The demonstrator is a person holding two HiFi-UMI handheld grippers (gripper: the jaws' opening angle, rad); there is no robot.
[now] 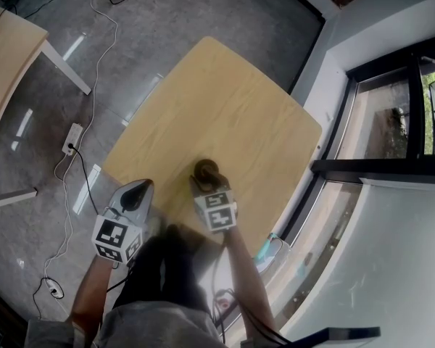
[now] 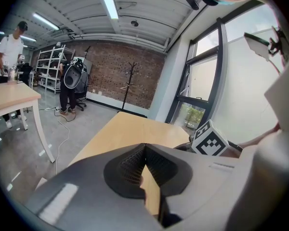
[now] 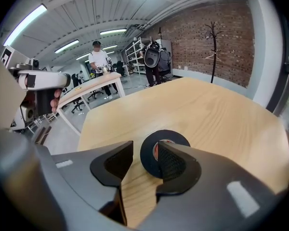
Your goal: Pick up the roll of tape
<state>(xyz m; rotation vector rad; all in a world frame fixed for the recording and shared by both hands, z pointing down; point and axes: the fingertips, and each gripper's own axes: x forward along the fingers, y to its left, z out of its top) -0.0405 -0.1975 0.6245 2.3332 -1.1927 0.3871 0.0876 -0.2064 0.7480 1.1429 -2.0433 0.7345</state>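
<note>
At the near edge of the table (image 3: 216, 105), we are holding the right gripper (image 3: 144, 153) wide open astride the flat-lying roll of tape (image 3: 148, 157), not yet gripping or lifting; left gripper (image 2: 143, 153) is idling closed, empty

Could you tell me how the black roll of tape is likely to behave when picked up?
The roll of tape lies flat on the table, so it probably won't roll unless tipped on edge. It is a compact wound ring, so it is likely light and fairly stiff. Its smooth black side may slip a little under a light grip.
</note>
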